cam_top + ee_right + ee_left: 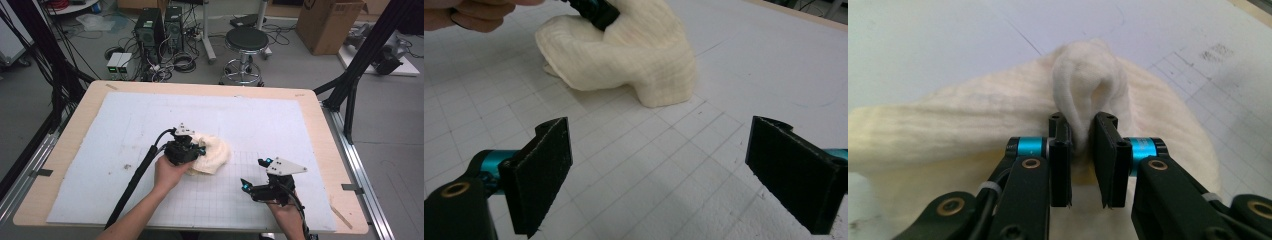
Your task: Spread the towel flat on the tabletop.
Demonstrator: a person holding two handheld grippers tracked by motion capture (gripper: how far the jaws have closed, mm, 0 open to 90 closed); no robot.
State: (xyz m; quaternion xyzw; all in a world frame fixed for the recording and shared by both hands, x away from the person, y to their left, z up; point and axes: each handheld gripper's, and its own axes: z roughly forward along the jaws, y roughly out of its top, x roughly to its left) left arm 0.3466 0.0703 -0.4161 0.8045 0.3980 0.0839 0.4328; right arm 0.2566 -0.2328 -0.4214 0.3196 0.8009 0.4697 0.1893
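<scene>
A cream-coloured cloth [214,154] lies bunched near the middle of the white mat. My left gripper [192,148] is shut on a fold of the cloth [1088,85], which loops up between the two pads [1060,155]. The cloth [629,55] sits beyond my right gripper [659,170], whose jaws stand wide apart over the gridded mat with nothing between them. In the high view my right gripper [252,175] is low at the front right of the cloth, apart from it.
The white foam mat [125,125] covers most of the wooden table [320,125]. A faint grid marks its front right part. Beyond the table stand a black stool [246,42], computer towers [150,30] with cables, and a cardboard box [327,22].
</scene>
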